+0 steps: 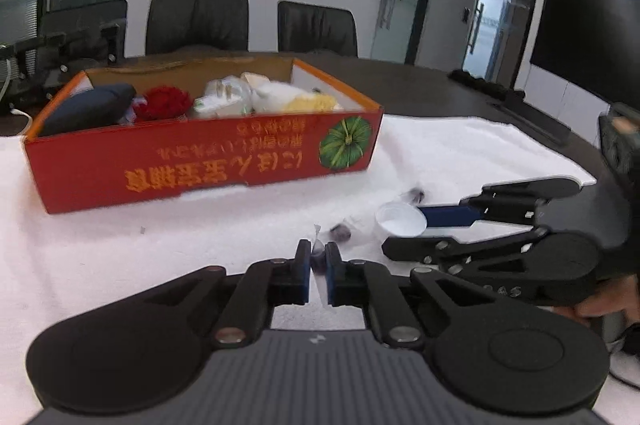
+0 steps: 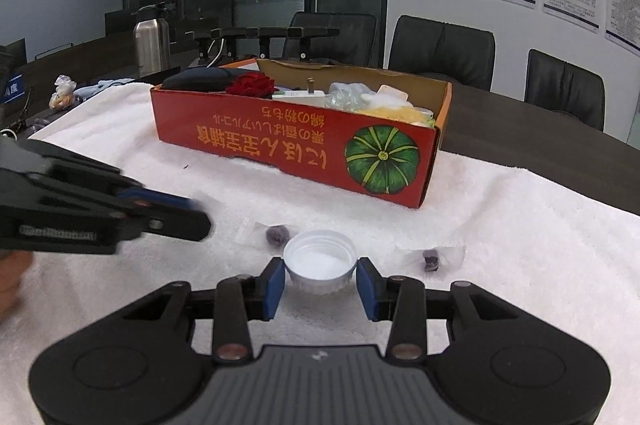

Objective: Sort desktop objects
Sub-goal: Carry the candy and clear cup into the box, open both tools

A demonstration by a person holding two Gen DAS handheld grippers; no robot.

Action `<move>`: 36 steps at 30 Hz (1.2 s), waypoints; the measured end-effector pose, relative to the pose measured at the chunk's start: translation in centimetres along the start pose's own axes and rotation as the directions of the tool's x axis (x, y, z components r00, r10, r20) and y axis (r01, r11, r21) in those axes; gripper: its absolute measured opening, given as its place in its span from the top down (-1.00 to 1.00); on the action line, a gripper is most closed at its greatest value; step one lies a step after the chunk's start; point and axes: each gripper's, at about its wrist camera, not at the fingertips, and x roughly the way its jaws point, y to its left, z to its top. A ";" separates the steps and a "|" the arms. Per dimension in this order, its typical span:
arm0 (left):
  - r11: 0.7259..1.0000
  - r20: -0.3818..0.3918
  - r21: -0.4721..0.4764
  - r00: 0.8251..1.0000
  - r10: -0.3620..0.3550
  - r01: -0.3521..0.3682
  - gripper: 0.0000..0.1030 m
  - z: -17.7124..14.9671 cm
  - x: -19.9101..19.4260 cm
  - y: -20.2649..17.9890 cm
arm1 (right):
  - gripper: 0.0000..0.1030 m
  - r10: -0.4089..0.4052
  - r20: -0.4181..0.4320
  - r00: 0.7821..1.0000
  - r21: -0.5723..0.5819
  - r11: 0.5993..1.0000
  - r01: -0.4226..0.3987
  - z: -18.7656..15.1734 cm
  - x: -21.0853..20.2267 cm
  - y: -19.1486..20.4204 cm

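Note:
A red cardboard box [image 1: 192, 161] [image 2: 304, 149] holding several sorted items stands on a white towel. My left gripper [image 1: 318, 261] is shut on a small wrapped dark candy [image 1: 319, 257], held just above the towel. My right gripper [image 2: 320, 279] [image 1: 436, 229] straddles a white bottle cap [image 2: 319, 261] [image 1: 401, 220]; its blue pads [image 2: 275, 283] sit at the cap's sides, touching or nearly so. Two more wrapped dark candies lie on the towel, one [image 2: 277, 233] left of the cap and one [image 2: 431, 260] to its right.
The white towel [image 2: 520, 245] covers a dark conference table [image 2: 540, 129]. Black office chairs [image 2: 440, 49] stand behind it. A steel thermos [image 2: 151, 43] and a bag of snacks [image 2: 62, 93] sit at the far left.

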 end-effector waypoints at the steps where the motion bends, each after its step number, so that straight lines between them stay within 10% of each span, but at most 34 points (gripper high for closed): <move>1: 1.000 0.021 -0.002 1.000 0.001 -0.001 0.85 0.3 -0.8 0.0 | 0.26 -0.004 0.006 1.000 -0.002 1.000 0.004 0.1 -0.2 0.1; 15: 0.994 0.096 -0.034 0.989 0.109 -0.106 0.85 10.4 -3.7 3.7 | 0.26 0.009 0.164 0.986 -0.016 1.000 -0.007 10.5 -3.8 -0.3; 24: 0.977 -0.048 -0.044 0.977 0.208 -0.210 0.85 17.4 5.0 7.5 | 0.26 0.017 -0.006 1.000 0.133 0.991 -0.016 19.8 4.8 -3.3; 36: 0.941 -0.196 -0.121 0.937 0.290 -0.317 0.84 17.7 13.2 14.2 | 0.26 0.023 -0.168 0.986 0.166 0.986 0.005 23.2 17.9 -2.9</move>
